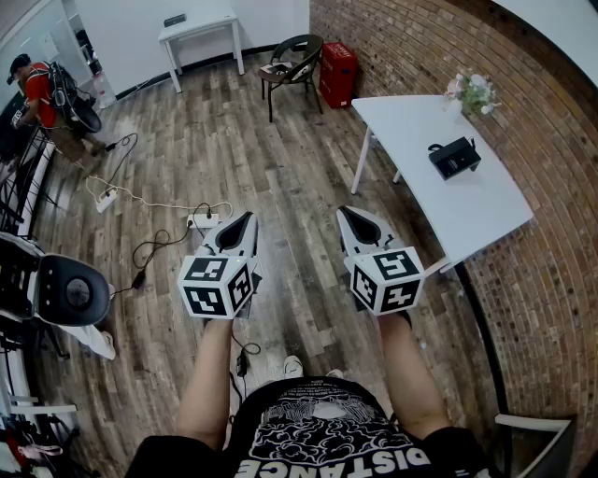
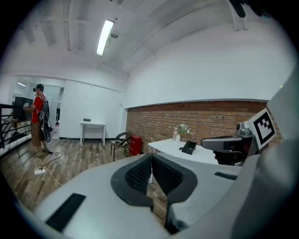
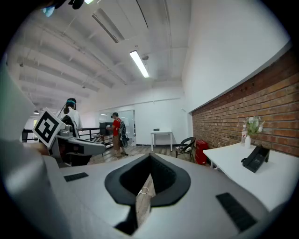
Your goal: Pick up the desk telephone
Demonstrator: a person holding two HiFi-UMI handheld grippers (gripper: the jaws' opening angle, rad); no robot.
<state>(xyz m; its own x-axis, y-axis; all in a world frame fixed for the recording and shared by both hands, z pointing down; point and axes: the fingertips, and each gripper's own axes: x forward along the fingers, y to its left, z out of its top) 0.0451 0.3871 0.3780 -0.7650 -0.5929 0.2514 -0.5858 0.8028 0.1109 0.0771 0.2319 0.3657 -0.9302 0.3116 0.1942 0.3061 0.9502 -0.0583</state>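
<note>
A black desk telephone (image 1: 454, 156) sits on a white table (image 1: 486, 210) by the brick wall, at the right of the head view. It also shows small in the left gripper view as the telephone (image 2: 188, 147) and at the right of the right gripper view as the telephone (image 3: 256, 158). My left gripper (image 1: 249, 217) and right gripper (image 1: 342, 213) are held side by side over the wooden floor, well short of the table. Both are shut with nothing between the jaws, as seen on the left gripper (image 2: 150, 159) and the right gripper (image 3: 149, 161).
A vase of flowers (image 1: 471, 91) stands at the table's far end. Beyond it are a black chair (image 1: 292, 58), a red box (image 1: 337, 74) and a small white table (image 1: 199, 22). Cables and a power strip (image 1: 204, 220) lie on the floor. A person (image 1: 42, 93) stands far left.
</note>
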